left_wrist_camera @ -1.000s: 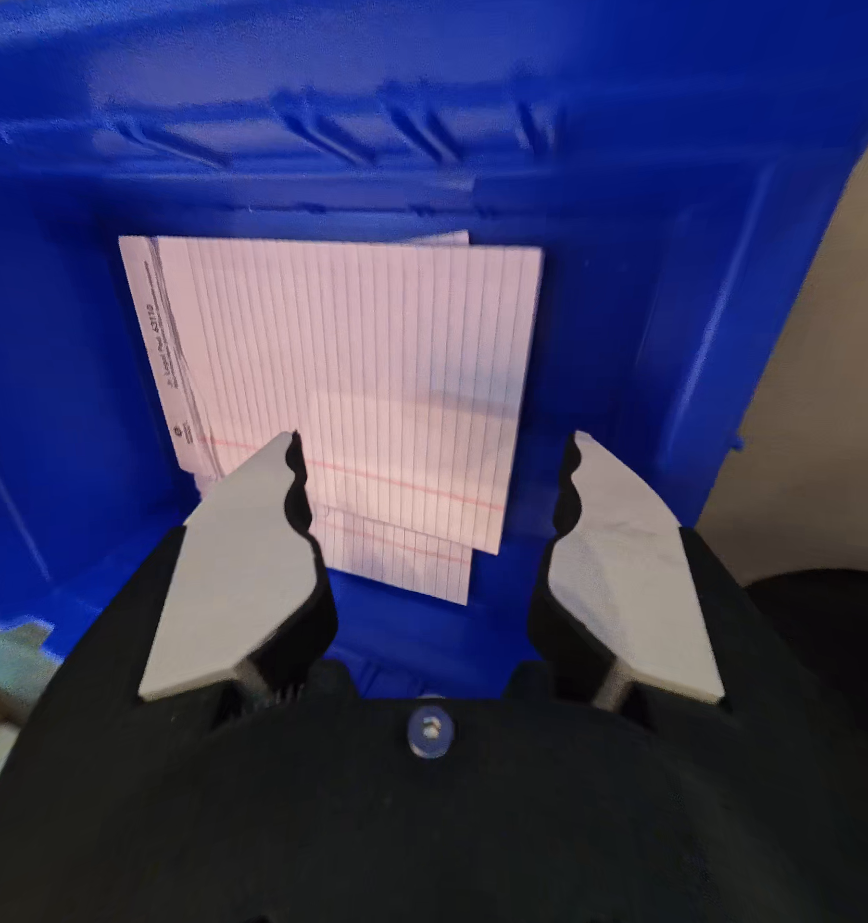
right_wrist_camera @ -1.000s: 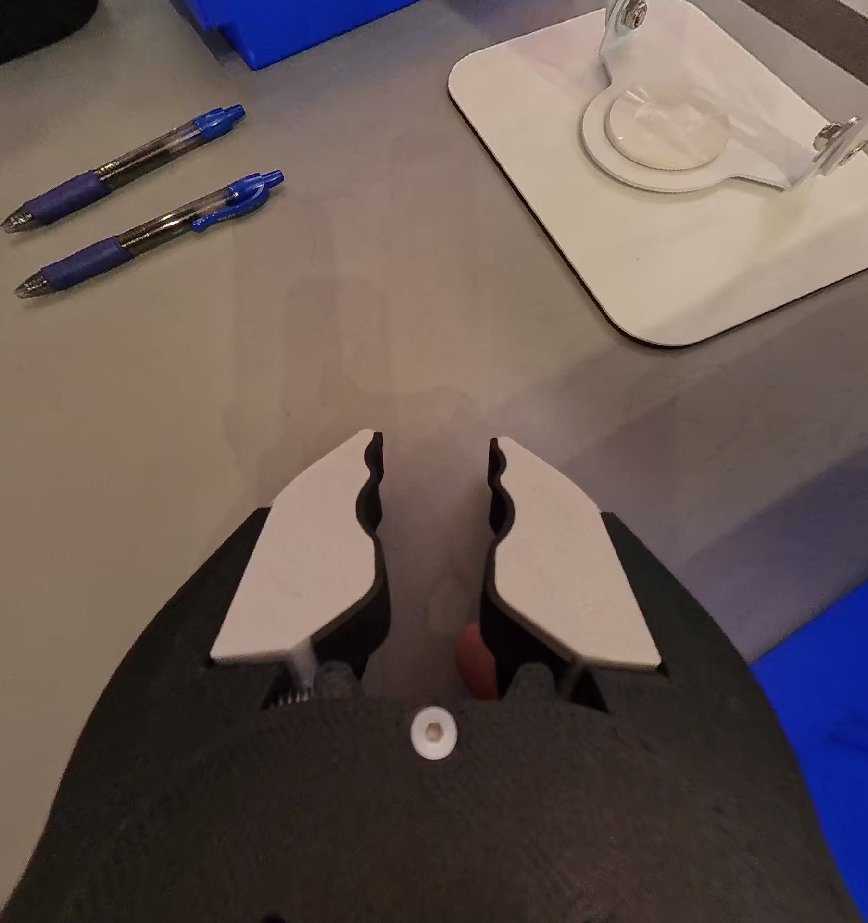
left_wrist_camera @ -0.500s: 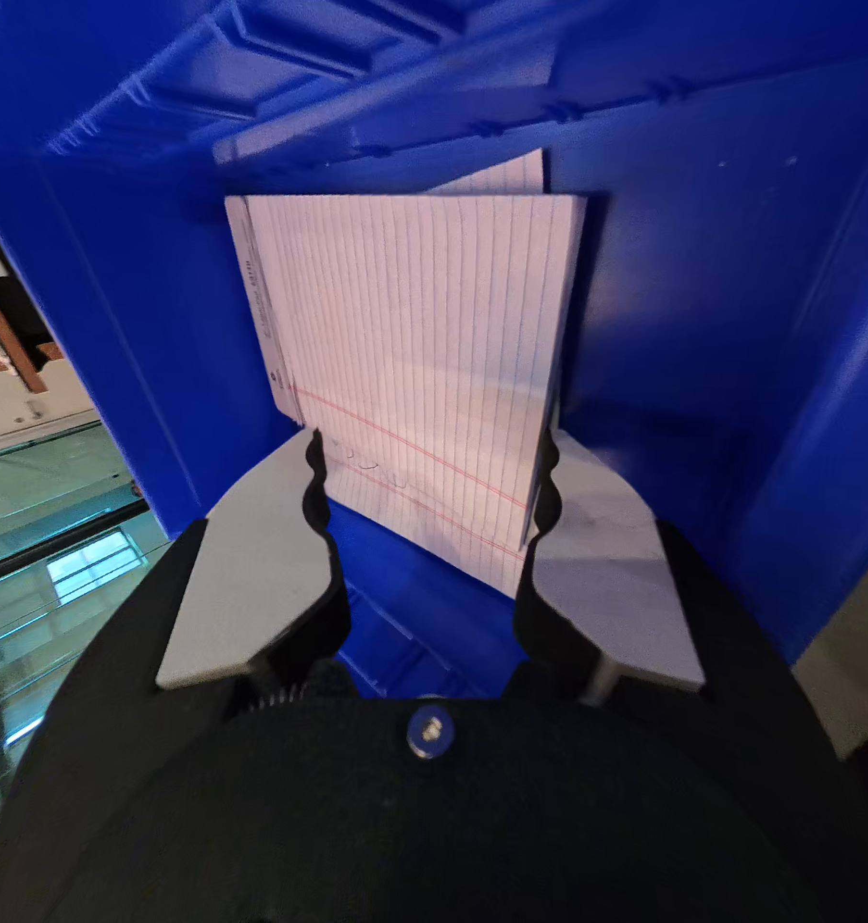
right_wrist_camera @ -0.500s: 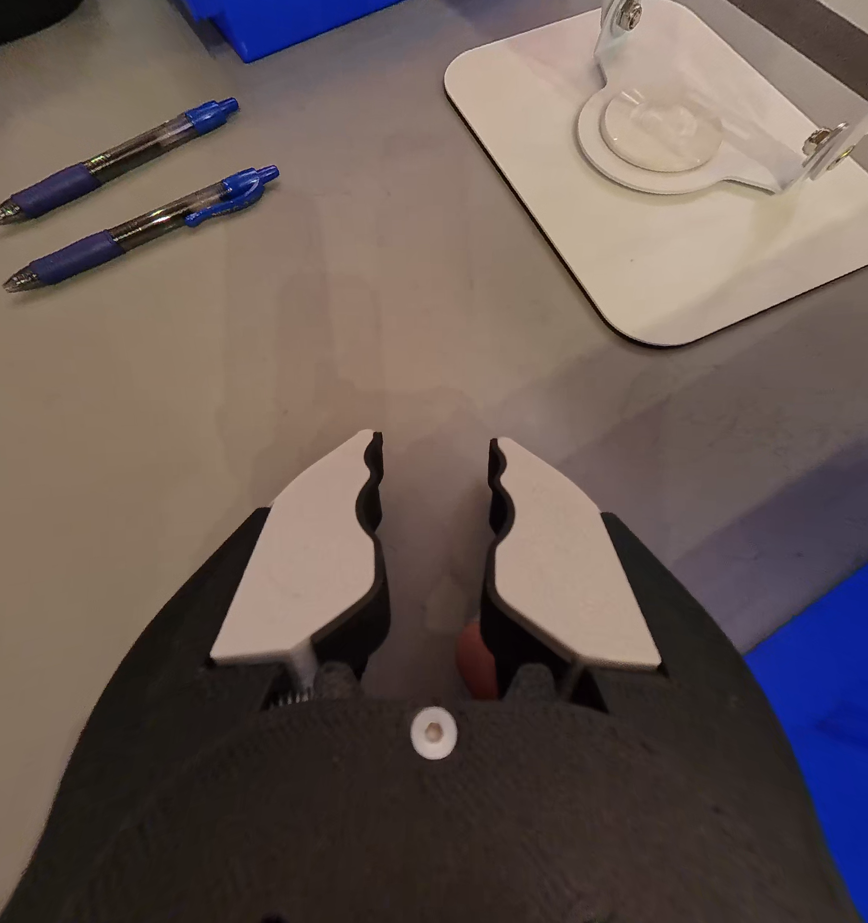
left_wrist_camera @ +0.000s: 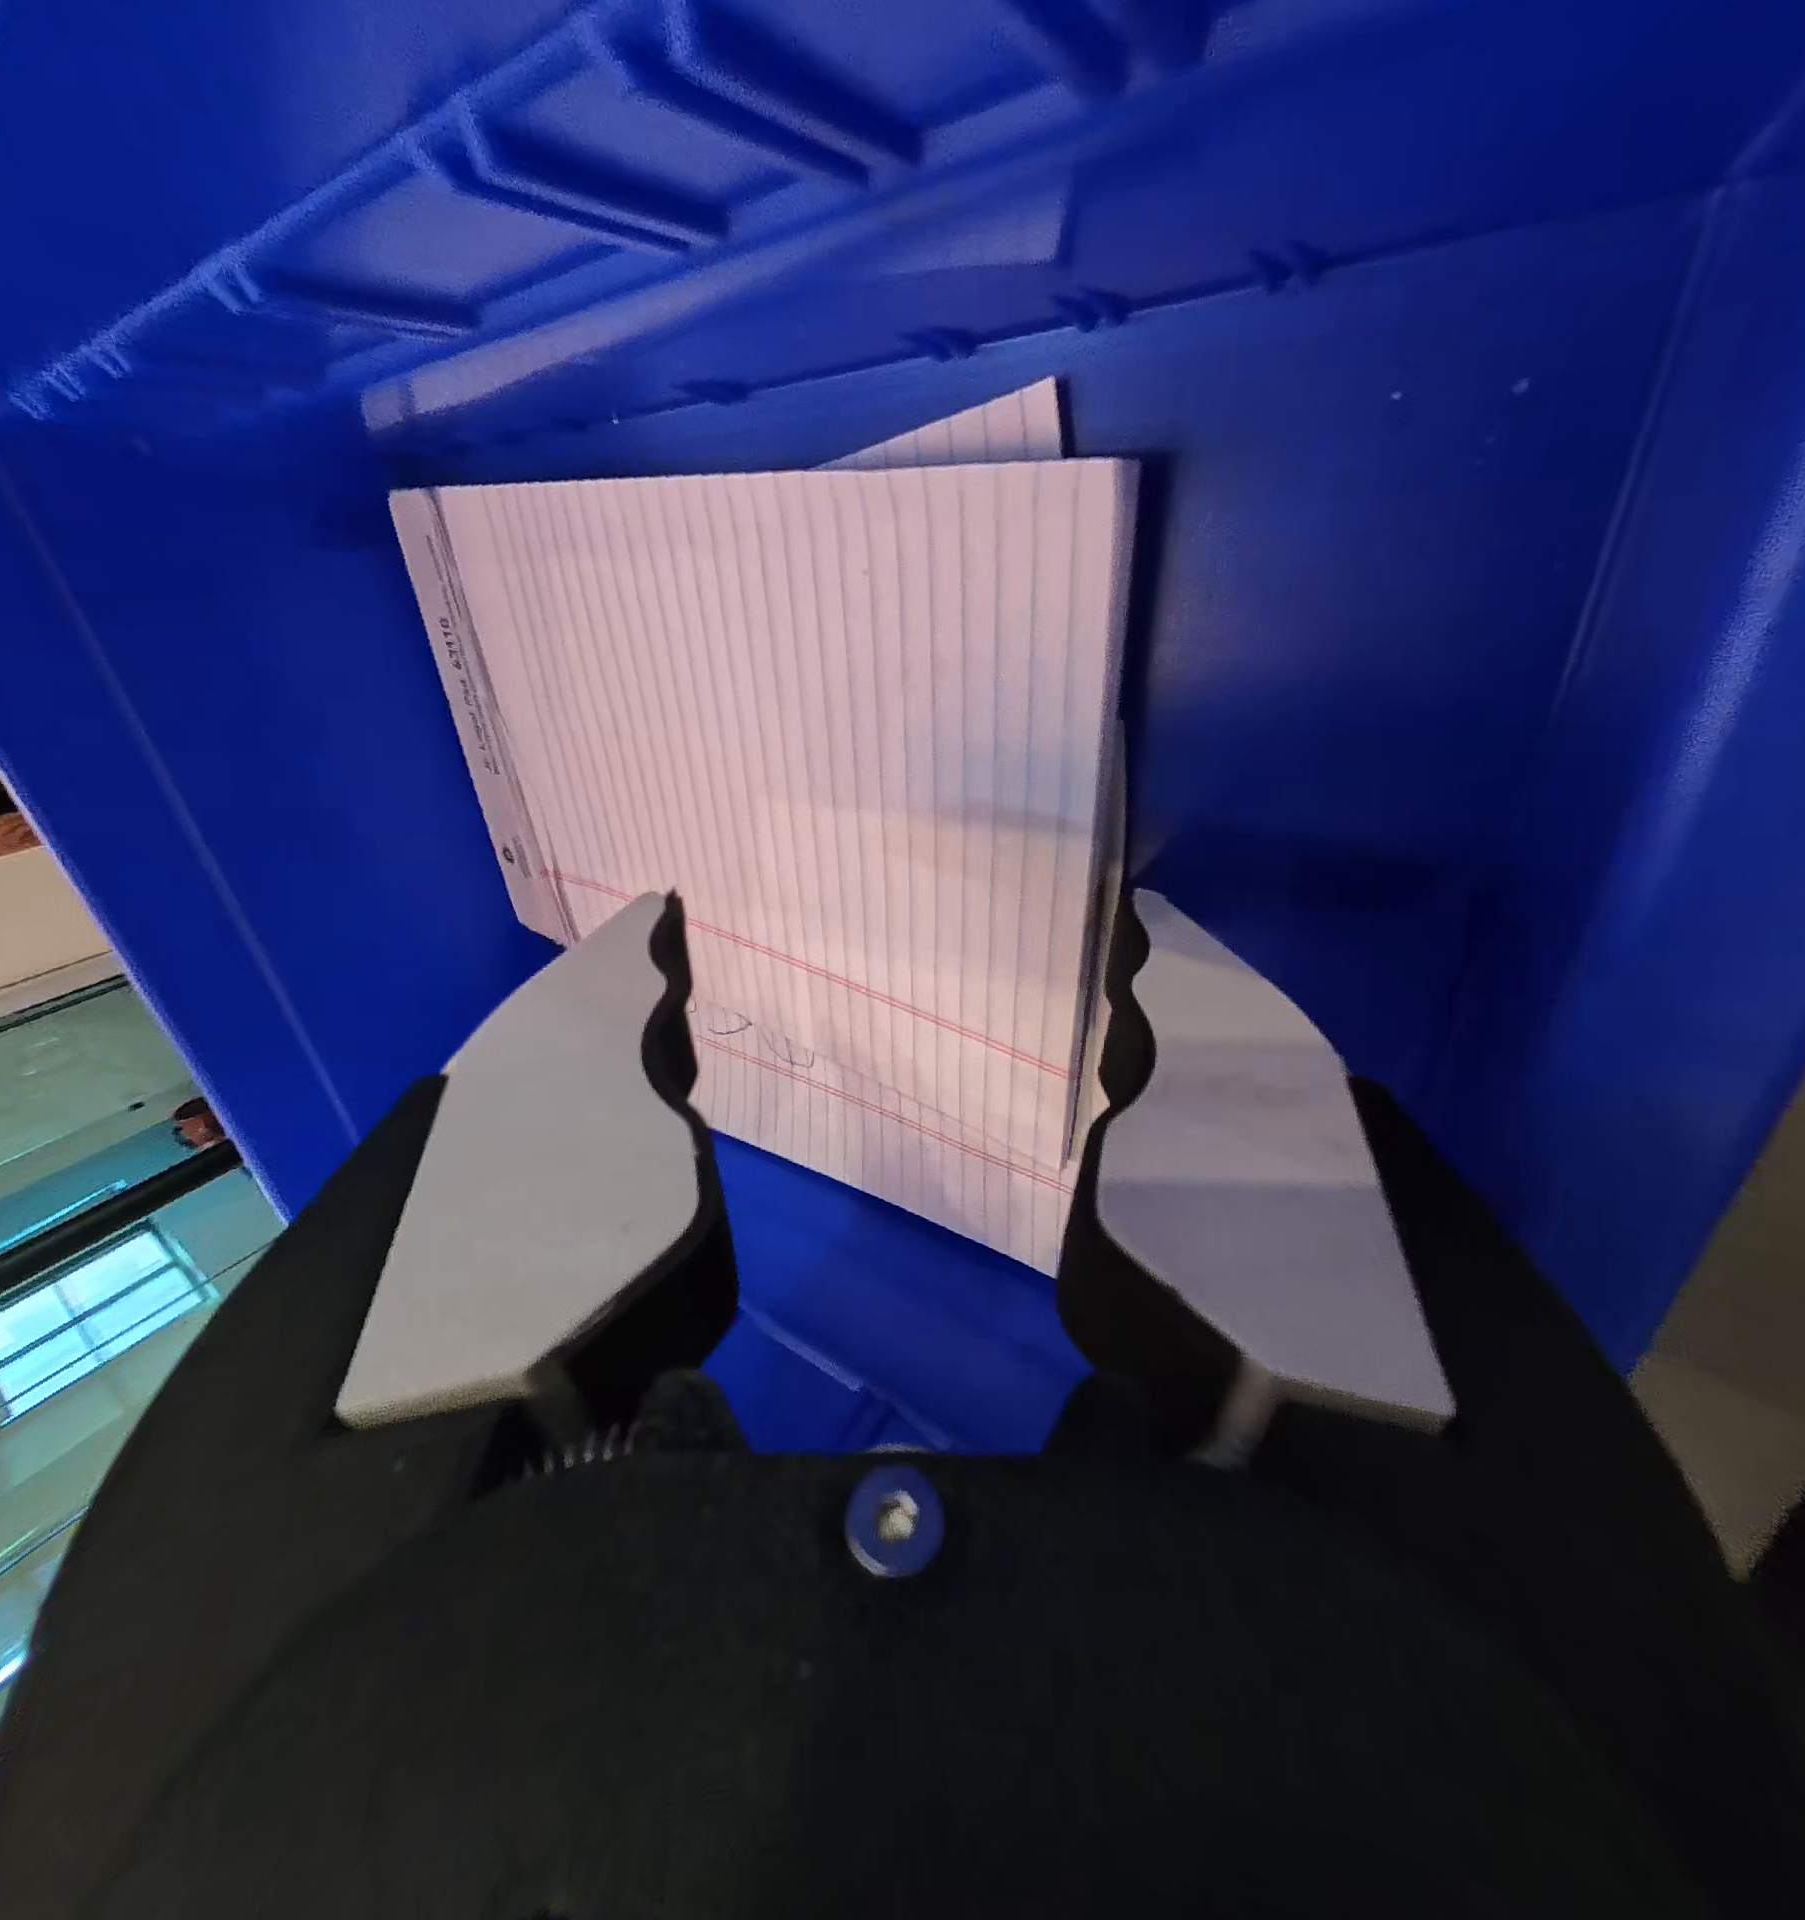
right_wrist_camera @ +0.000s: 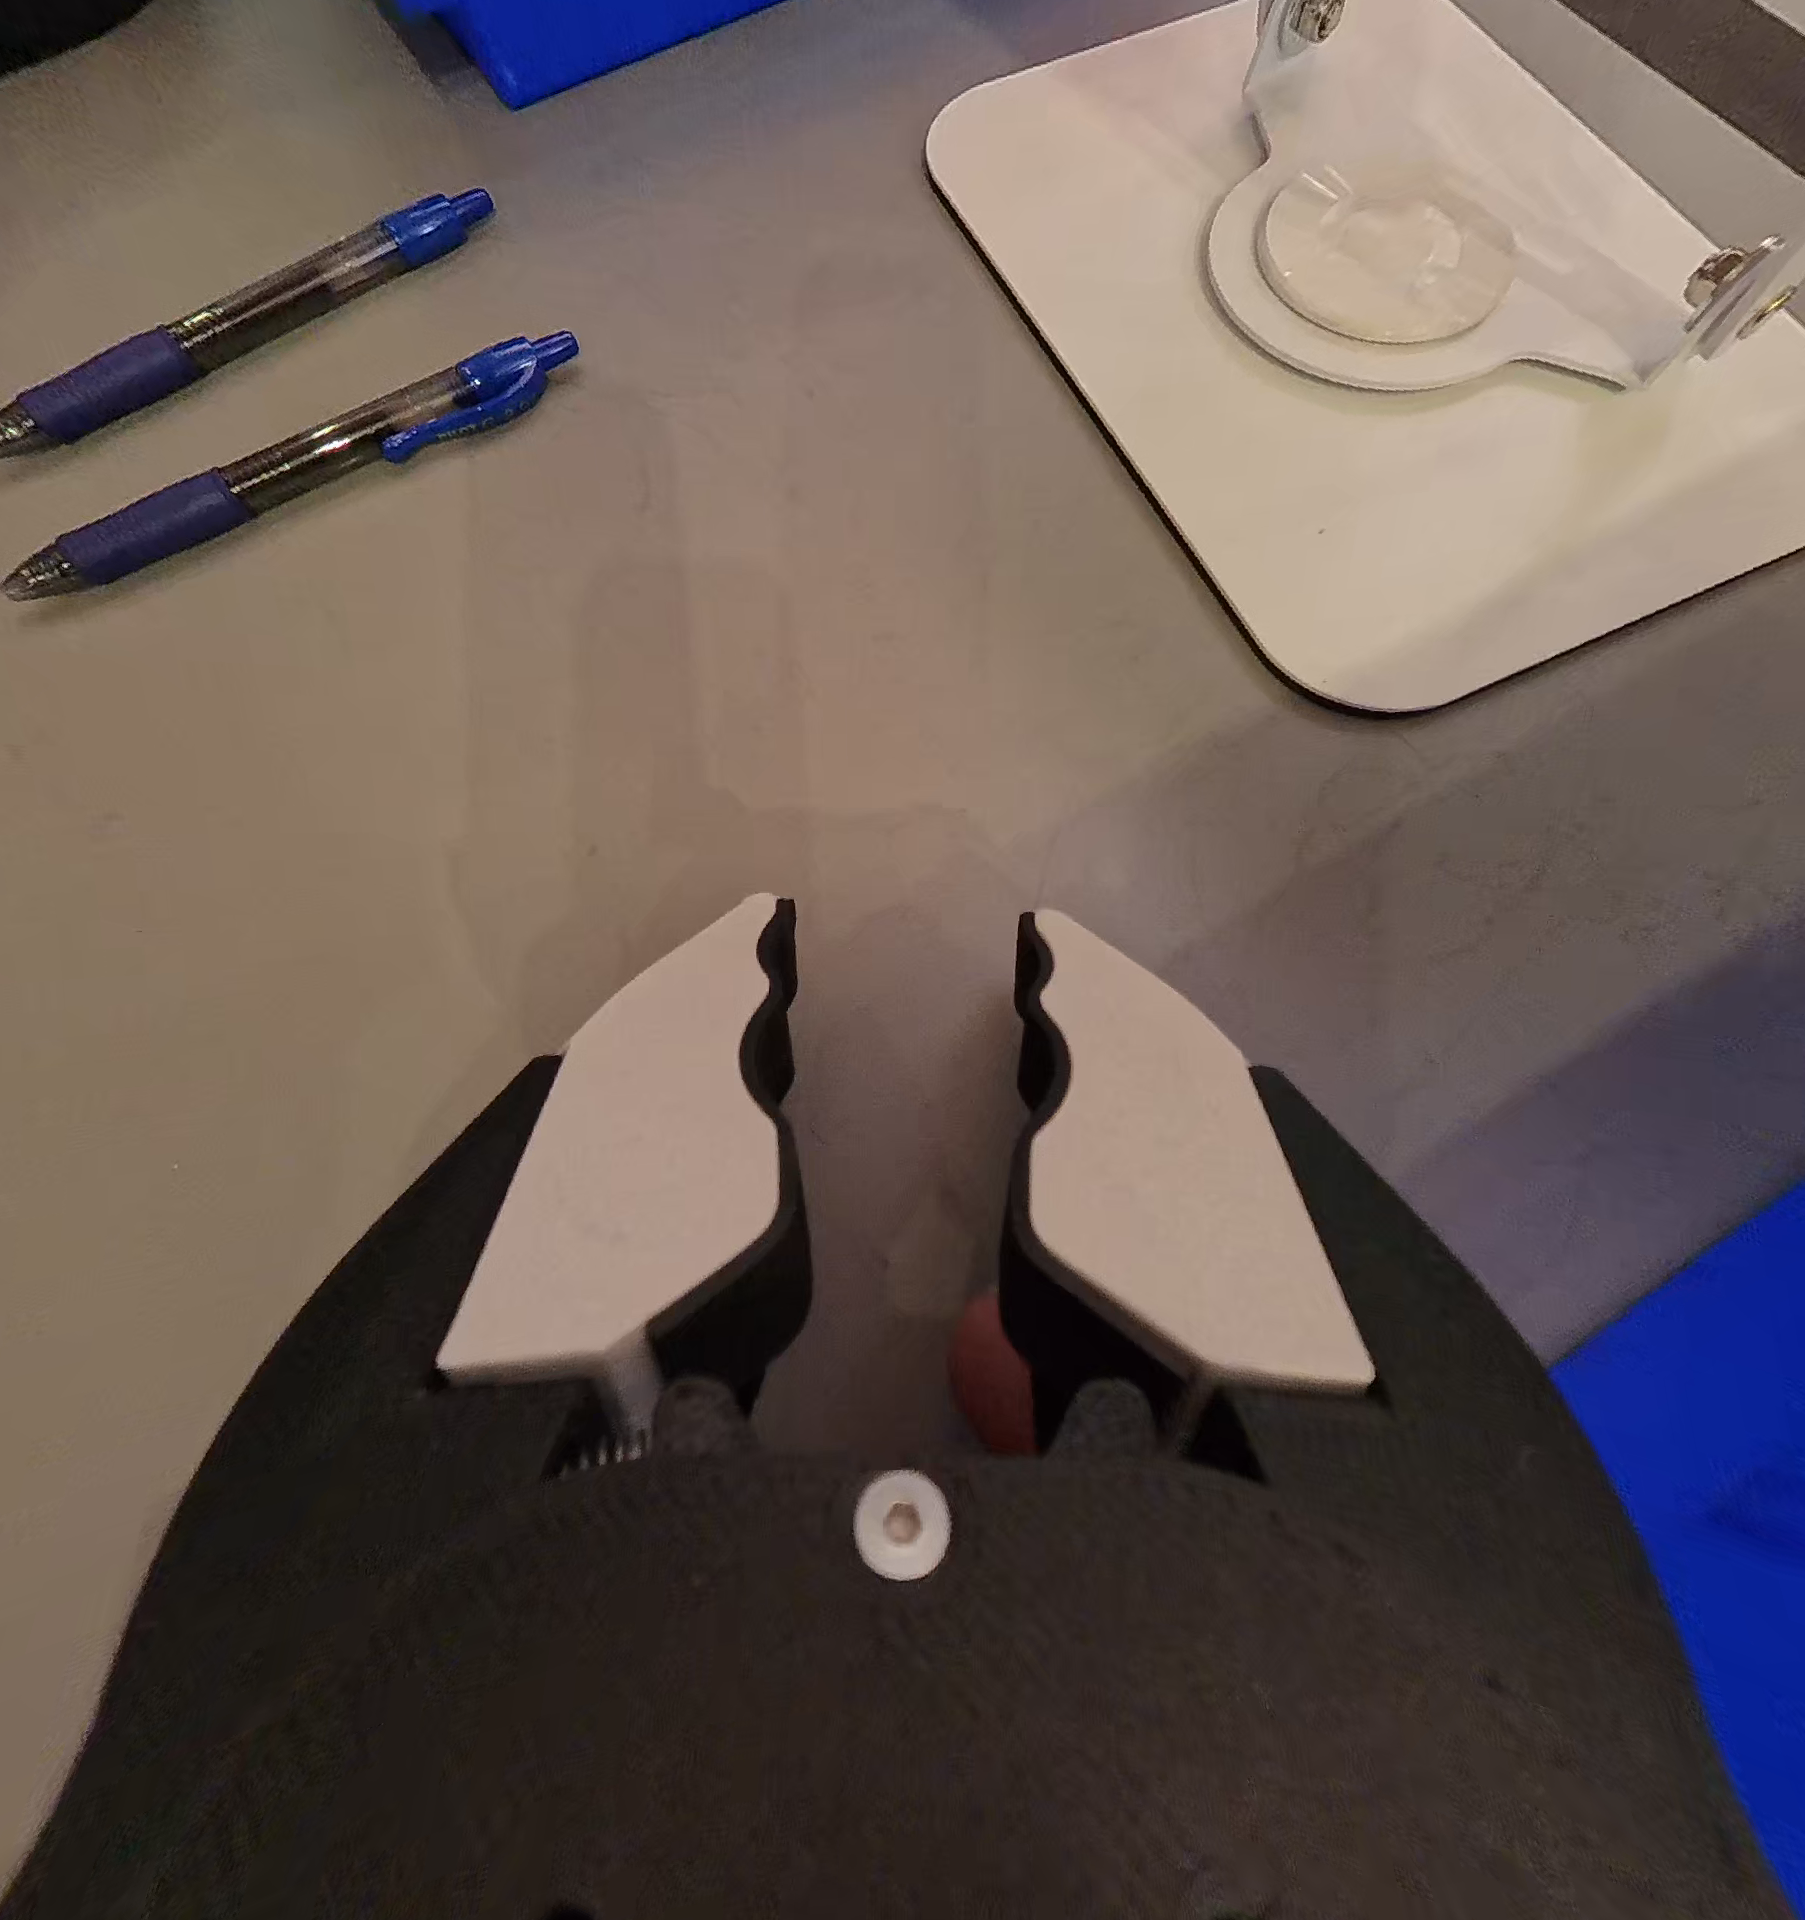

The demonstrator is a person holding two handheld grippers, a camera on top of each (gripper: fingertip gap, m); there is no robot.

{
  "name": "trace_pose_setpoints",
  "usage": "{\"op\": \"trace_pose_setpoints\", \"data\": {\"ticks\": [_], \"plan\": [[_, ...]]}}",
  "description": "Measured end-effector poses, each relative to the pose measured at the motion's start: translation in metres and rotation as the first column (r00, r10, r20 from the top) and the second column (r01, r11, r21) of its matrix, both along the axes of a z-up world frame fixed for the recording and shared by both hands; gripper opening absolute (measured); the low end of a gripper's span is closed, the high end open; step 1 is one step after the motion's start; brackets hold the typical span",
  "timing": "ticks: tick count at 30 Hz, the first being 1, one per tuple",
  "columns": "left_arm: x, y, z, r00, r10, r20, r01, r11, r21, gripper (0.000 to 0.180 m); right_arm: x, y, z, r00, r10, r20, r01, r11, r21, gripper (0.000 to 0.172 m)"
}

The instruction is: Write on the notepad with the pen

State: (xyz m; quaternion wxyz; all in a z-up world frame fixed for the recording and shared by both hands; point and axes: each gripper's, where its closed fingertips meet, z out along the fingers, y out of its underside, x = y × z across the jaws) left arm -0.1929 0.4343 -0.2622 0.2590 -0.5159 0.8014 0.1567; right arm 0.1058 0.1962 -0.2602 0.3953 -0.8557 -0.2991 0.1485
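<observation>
Left gripper (left_wrist_camera: 903, 935) has its 2 fingers spread wide, and they're clamped on the 2 side edges of the lined notepad (left_wrist_camera: 794, 790), with both dark wavy pads against it. Right gripper (right_wrist_camera: 906, 925) hangs with its jaws partly apart, nothing at all between the 2 pads.

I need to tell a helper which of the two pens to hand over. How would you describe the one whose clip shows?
On the grey table, left of the white base plate, two blue pens lie side by side. Take the nearer pen: its blue clip shows, unlike the farther pen.
</observation>
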Motion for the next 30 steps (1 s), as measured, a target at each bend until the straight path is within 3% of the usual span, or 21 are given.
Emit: {"op": "trace_pose_setpoints", "data": {"ticks": [4,7,12,18,22,24,26,30], "plan": [[0.004,0.005,0.002,0.999,-0.012,0.032,0.009,0.996,0.089,0.069,-0.001,0.000,0.000,1.000,0.003,0.001,-0.004,1.000,0.002,0.040],[0.014,0.003,0.005,0.991,0.014,0.133,-0.019,0.999,0.038,0.078,-0.001,0.000,0.000,1.000,0.004,0.002,-0.004,1.000,0.000,0.040],[0.012,0.010,0.004,0.987,0.051,0.151,-0.056,0.998,0.032,0.080,0.000,0.000,-0.001,1.000,0.002,0.001,-0.002,1.000,-0.004,0.040],[0.013,0.017,0.017,0.983,0.020,0.181,-0.047,0.987,0.151,0.079,-0.001,-0.001,-0.002,1.000,0.006,0.000,-0.006,1.000,-0.008,0.040],[0.015,0.019,0.023,0.980,0.001,0.197,-0.043,0.977,0.208,0.069,-0.003,-0.001,-0.004,1.000,0.011,0.005,-0.011,1.000,-0.014,0.040],[0.016,0.017,0.023,0.983,-0.017,0.184,-0.024,0.975,0.220,0.048,-0.003,-0.001,-0.004,1.000,0.012,0.007,-0.012,1.000,-0.013,0.040],[0.015,0.019,0.022,0.982,0.001,0.189,-0.042,0.976,0.212,0.049,-0.003,-0.002,-0.004,1.000,0.012,0.008,-0.012,1.000,-0.013,0.040],[0.015,0.023,0.021,0.986,0.010,0.166,-0.049,0.971,0.232,0.030,-0.003,-0.002,-0.003,1.000,0.012,0.008,-0.012,1.000,-0.011,0.041]]}}
